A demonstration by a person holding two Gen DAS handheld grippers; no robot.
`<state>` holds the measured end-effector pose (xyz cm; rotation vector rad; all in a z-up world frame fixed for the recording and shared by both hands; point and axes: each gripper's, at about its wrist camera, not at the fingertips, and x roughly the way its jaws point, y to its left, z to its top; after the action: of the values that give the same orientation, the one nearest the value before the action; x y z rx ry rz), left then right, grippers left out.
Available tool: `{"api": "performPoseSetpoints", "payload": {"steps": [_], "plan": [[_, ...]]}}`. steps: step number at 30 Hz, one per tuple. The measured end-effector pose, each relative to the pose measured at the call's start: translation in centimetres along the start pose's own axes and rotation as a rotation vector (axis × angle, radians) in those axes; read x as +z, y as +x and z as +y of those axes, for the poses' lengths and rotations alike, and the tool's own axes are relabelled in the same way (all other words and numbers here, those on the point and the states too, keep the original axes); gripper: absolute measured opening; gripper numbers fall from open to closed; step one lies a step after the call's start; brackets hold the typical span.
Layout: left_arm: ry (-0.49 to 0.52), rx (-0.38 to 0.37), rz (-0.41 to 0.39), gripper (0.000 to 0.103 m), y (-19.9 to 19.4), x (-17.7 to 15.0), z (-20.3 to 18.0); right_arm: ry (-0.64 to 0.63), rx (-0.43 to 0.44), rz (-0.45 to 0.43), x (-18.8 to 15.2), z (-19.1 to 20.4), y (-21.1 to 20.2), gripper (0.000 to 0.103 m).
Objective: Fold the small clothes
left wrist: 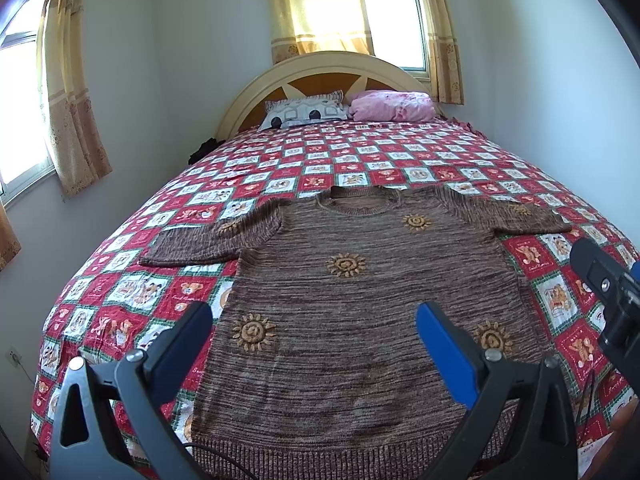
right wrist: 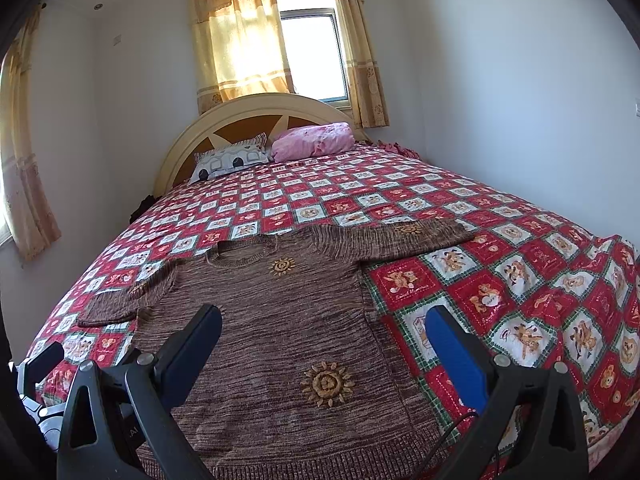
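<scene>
Showing in left view the sweater (left wrist: 360, 300) flat on the bed (left wrist: 120, 292) w/ left gripper (left wrist: 314, 332) spread wide & empty over its hem, right view has right gripper (right wrist: 324, 332) likewise gaping; knit looks soft, floppy, so pinch sleeve/hem edges.

Low in the left wrist view sits the left gripper (left wrist: 314, 336): dark grey plastic arms with triangular cutouts, silver screws at the pivots, blue pads on the fingers (left wrist: 448, 354). The right gripper (right wrist: 324, 340) looks the same (a thin black cable loops at its lower right).
</scene>
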<state>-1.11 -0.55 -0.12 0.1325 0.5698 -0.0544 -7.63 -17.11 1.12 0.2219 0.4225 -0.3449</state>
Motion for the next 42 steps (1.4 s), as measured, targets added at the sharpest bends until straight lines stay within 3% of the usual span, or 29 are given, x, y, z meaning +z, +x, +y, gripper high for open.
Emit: {"api": "performPoseSetpoints", "payload": {"steps": [42], "plan": [[-0.010,-0.009,0.035,0.103,1.1,-0.6,-0.3,-0.004,-0.011,0.042,-0.6,0.1,1.3,0.102]]}}
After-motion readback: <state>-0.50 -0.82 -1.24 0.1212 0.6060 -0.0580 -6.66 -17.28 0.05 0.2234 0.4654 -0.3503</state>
